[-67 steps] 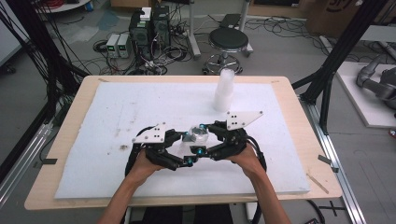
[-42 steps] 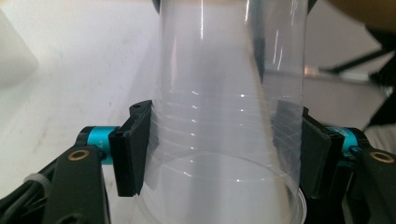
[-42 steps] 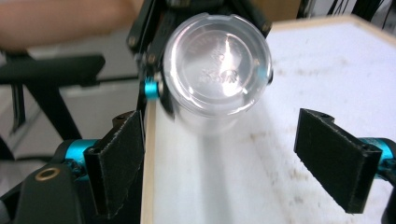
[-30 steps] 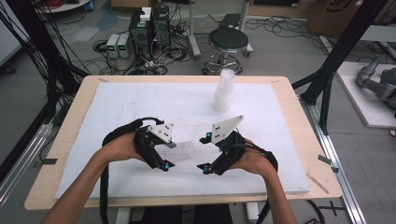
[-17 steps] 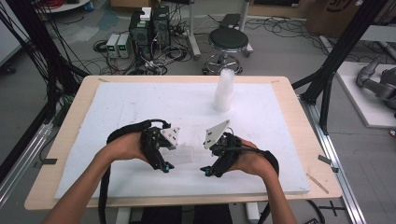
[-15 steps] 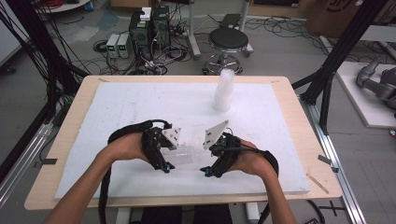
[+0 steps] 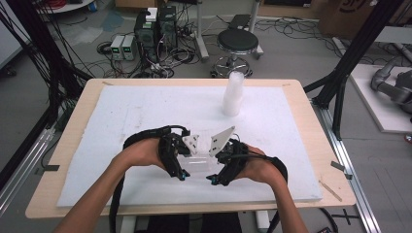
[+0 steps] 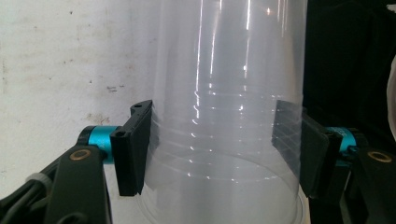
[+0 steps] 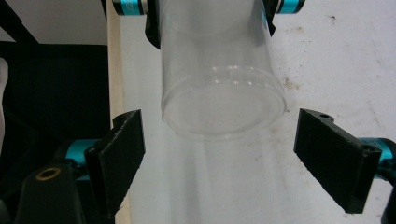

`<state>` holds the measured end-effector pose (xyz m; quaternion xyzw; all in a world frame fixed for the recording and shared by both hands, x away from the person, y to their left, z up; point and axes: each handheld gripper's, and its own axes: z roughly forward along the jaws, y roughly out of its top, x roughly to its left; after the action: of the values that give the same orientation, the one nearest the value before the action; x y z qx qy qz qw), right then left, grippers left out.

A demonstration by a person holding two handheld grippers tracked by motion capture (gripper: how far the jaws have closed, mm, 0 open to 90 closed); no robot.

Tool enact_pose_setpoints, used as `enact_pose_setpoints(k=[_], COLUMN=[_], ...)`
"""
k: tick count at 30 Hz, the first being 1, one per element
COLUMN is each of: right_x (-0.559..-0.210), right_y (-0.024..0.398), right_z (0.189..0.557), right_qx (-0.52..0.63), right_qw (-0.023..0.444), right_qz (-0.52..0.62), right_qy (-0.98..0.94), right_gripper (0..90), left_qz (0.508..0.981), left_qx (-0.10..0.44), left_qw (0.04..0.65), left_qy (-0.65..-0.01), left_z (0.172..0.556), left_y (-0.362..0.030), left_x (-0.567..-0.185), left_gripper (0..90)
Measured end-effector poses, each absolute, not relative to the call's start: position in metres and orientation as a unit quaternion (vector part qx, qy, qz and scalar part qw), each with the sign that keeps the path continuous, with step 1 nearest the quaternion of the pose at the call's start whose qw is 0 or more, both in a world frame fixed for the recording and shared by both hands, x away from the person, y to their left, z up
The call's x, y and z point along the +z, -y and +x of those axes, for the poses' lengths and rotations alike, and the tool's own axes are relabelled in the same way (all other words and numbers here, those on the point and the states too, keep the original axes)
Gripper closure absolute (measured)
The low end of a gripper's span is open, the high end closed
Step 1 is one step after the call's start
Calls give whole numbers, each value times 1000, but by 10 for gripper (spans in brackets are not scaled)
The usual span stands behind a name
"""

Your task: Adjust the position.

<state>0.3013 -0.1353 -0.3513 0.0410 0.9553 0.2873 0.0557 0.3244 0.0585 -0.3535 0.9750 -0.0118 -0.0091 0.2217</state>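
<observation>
A clear plastic cup (image 7: 197, 162) lies level between my two grippers, just above the white foam board (image 7: 145, 111). My left gripper (image 7: 179, 160) is shut on the cup (image 8: 224, 116) near its rim, both pads (image 8: 135, 144) pressing its wall. The cup's closed base (image 9: 224, 105) points at my right gripper (image 9: 219, 154), which stands open: its jaws flank the base end with a gap on each side and do not touch it. In the high view, my right gripper (image 7: 218, 167) sits just right of the cup, facing the left one.
A stack of clear cups (image 7: 233, 94) stands upright at the back of the board, right of centre. The board lies on a wooden table (image 7: 320, 145). Beyond the far edge are a stool (image 7: 237, 43) and electronics on the floor. Black frame posts flank the table.
My left gripper has carried the cup to the right, toward the right gripper. The gap between the two hands has narrowed, and the cup's base now lies between the right gripper's open jaws.
</observation>
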Motion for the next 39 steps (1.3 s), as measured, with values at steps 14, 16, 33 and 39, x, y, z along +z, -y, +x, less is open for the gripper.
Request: enact_pose_setpoints(k=[14,16,33,39], right_x=[-350,-350,-354,-354], right_y=[133,132,126,127], right_z=[301,301,302,303], right_qx=[308,310,316,321], right_qw=[51,51,49,48], right_qz=[43,40,30,32], right_qy=[-949,-949,-947,-945], right_gripper=[209,209,398,414], left_qz=[976,976,976,976], left_qx=[-12,-12,-15,-15], left_qw=[217,216,215,218], left_qy=[13,12,16,17], left_z=[324,325,325,326], left_y=[-58,-58,-57,-58], left_x=[-356,-356,-357,-357], left_gripper=[319,319,321,321])
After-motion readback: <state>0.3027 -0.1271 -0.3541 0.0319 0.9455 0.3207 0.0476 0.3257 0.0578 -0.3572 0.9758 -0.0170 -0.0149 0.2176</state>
